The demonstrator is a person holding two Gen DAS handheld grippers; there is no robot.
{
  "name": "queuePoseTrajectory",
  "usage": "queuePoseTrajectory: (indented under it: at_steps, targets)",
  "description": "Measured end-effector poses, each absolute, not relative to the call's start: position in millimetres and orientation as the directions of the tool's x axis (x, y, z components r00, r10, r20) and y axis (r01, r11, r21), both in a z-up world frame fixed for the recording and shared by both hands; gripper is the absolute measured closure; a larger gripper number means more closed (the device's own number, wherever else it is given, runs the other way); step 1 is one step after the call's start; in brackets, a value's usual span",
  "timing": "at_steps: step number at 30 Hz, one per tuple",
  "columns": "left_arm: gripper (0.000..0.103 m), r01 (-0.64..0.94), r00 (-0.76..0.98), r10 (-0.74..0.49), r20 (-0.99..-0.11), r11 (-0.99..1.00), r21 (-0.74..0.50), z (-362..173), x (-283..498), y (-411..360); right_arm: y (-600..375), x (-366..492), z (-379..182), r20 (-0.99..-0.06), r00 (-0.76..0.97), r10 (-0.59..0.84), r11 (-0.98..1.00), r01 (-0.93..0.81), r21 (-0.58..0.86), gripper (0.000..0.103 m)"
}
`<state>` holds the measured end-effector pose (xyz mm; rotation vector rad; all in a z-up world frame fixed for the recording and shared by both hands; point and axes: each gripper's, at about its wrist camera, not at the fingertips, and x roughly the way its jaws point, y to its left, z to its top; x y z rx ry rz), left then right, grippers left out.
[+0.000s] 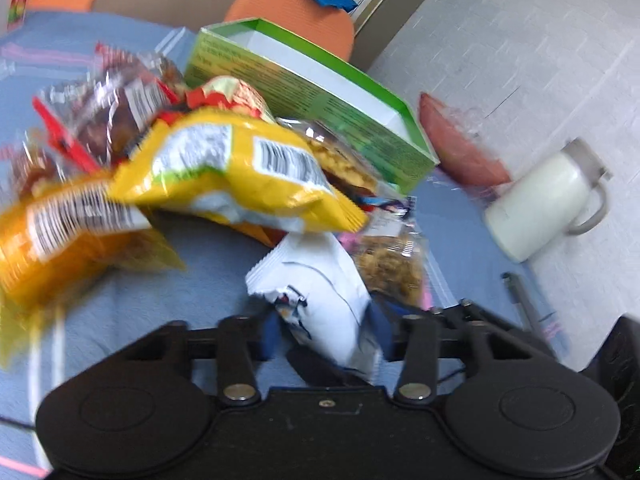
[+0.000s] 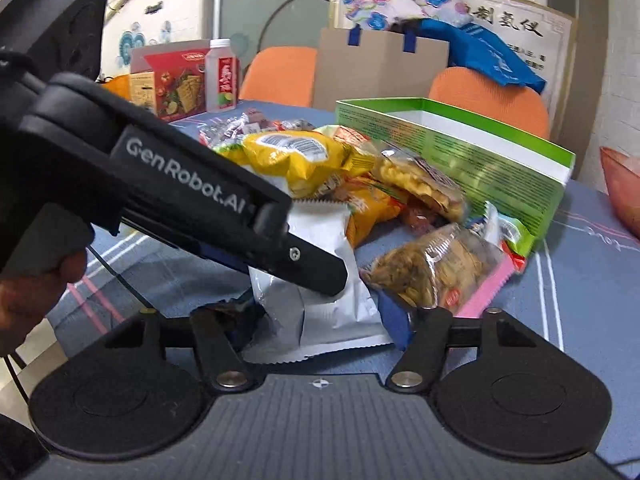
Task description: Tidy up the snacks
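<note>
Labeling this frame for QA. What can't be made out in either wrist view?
- Green box contents: both views, its near wall hides the inside.
- Left gripper grip on the white packet: right wrist view, its finger covers the contact.
- Right gripper fingertips: right wrist view, the packet hides them.
- Yellow bags' print: left wrist view, motion blur.

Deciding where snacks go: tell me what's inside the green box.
Only the green box interior's white far walls show in both views, with no snacks visible above the rim. Its floor is hidden behind the near wall, so low-lying contents can't be ruled out.
</note>
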<state>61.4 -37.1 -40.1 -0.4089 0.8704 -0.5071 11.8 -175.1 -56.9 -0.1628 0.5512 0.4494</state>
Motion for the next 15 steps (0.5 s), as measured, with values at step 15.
queuePoseTrajectory:
  at_steps: [15]
  targets:
    - [0.037,0.513,0.642,-0.648,-0.410,0.760,-0.399,57.4,77.3,-76.4,-214.3,15.8,15.5,-0.278,0.890,0.362,0.925,-0.379,-0.007,0.024]
